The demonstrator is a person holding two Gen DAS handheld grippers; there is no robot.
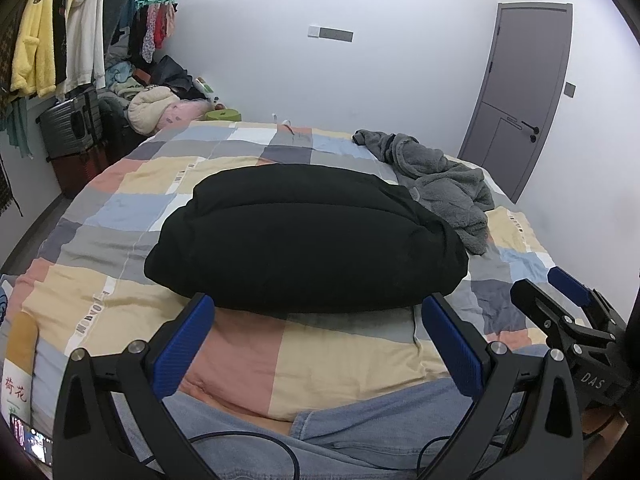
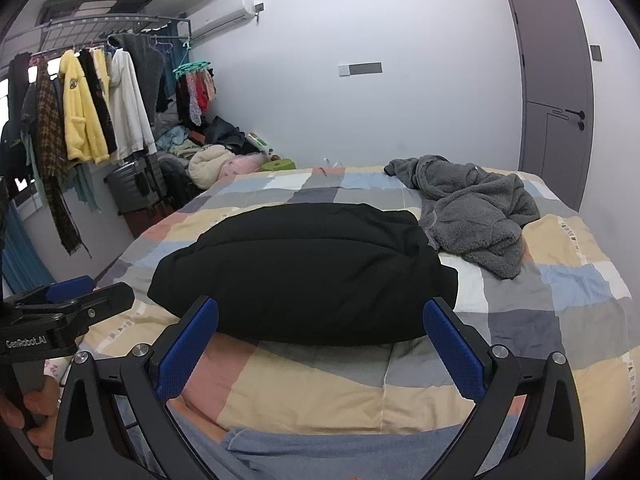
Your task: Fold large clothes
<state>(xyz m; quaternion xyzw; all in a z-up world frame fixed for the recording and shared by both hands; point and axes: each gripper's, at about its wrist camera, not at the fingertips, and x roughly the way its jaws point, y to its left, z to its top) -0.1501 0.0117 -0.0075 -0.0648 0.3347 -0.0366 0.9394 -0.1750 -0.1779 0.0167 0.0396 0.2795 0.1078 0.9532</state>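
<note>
Your left gripper point(image 1: 318, 308) jaws spread wide, empty, hovering at near edge of bed; your right gripper point(image 2: 320, 314) same, spread and empty, beside it. Black garment point(image 1: 304, 236) lies folded in puffy bundle mid-bed on patchwork quilt point(image 1: 120, 208). Grey fleece garment point(image 2: 476, 216) crumpled just beyond it, on your right, touching bundle's far corner
</note>
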